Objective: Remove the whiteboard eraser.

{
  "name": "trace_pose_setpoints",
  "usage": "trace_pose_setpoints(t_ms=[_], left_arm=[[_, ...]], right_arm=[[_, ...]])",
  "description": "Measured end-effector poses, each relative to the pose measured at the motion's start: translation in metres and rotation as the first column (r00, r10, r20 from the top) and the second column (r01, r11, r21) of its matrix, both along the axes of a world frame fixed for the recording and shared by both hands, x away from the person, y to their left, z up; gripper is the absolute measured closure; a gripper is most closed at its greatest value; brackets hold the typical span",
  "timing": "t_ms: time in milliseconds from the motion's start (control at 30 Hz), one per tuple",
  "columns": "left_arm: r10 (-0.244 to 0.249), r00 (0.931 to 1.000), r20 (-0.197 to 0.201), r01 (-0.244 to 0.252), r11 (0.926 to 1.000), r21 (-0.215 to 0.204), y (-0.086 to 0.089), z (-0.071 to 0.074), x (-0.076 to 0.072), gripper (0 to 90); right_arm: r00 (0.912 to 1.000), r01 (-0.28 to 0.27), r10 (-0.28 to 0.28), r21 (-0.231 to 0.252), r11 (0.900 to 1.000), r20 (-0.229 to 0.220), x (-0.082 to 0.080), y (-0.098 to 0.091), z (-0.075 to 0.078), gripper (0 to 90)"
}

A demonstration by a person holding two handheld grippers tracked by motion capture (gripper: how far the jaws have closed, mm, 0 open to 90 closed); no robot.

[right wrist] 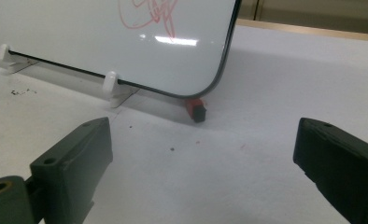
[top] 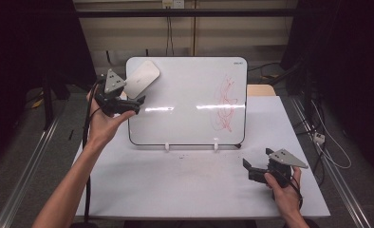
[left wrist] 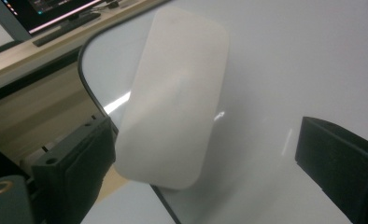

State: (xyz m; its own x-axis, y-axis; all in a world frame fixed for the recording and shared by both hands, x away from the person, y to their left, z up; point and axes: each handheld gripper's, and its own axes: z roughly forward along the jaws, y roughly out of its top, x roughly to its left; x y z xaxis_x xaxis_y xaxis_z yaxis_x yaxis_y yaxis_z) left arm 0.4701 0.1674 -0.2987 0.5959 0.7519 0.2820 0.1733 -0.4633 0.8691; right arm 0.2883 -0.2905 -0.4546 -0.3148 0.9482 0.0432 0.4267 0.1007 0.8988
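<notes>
Up at the whiteboard's [top: 190, 102] top-left corner, the left gripper [left wrist: 205, 154] hangs open around a white eraser [left wrist: 175, 100]; right gripper [right wrist: 203, 154] open, empty, near desk's [top: 175, 190] front-right corner.

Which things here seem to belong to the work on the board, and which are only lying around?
Likely part of the job:
- whiteboard propped on the table
- red scribble at its right side
- white eraser against the board's top-left corner
- left gripper beside the eraser, jaws open

Just lying about:
- red marker behind the board's lower corner
- right gripper low over the table, open, holding nothing
</notes>
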Motion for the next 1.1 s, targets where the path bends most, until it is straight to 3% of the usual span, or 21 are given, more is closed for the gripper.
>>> trace_pose_setpoints(t_ms=[300,367,567,767,867,1000,1100], left_arm=[[0.013,0.9997,0.022,-0.014,0.9984,0.054,-0.012,0.003,0.016,5.1],[0.018,0.9994,0.031,-0.019,0.9987,0.048,-0.014,0.003,0.019,5.5],[0.02,0.9995,0.026,-0.022,0.9946,0.101,-0.017,0.001,0.027,6.9],[0.025,0.9991,0.034,-0.029,0.9915,0.126,-0.02,-0.002,0.031,8.6],[0.025,0.9989,0.039,-0.029,0.9929,0.115,-0.02,-0.002,0.033,10.2],[0.019,0.9988,0.044,-0.025,0.9876,0.155,-0.02,-0.002,0.034,14.4],[0.012,0.9988,0.046,-0.02,0.9874,0.157,-0.023,-0.004,0.034,15.0]], right_arm=[[1.0,0.0,0.0,-0.001,1.0,0.0,0.001,0.0,0.0,4.8],[1.0,-0.001,0.001,-0.003,1.0,-0.001,0.001,0.0,0.0,4.9],[1.0,0.005,-0.005,-0.003,1.0,-0.004,0.0,-0.001,-0.001,4.8],[1.0,0.005,-0.005,-0.006,1.0,-0.004,-0.001,-0.002,-0.001,4.9],[1.0,0.004,-0.004,-0.006,1.0,-0.004,-0.001,-0.001,0.0,4.8],[1.0,0.0,0.0,-0.01,1.0,-0.001,-0.002,0.002,0.001,4.8],[1.0,-0.006,0.006,-0.013,0.9999,-0.001,-0.001,0.003,0.001,4.9]])
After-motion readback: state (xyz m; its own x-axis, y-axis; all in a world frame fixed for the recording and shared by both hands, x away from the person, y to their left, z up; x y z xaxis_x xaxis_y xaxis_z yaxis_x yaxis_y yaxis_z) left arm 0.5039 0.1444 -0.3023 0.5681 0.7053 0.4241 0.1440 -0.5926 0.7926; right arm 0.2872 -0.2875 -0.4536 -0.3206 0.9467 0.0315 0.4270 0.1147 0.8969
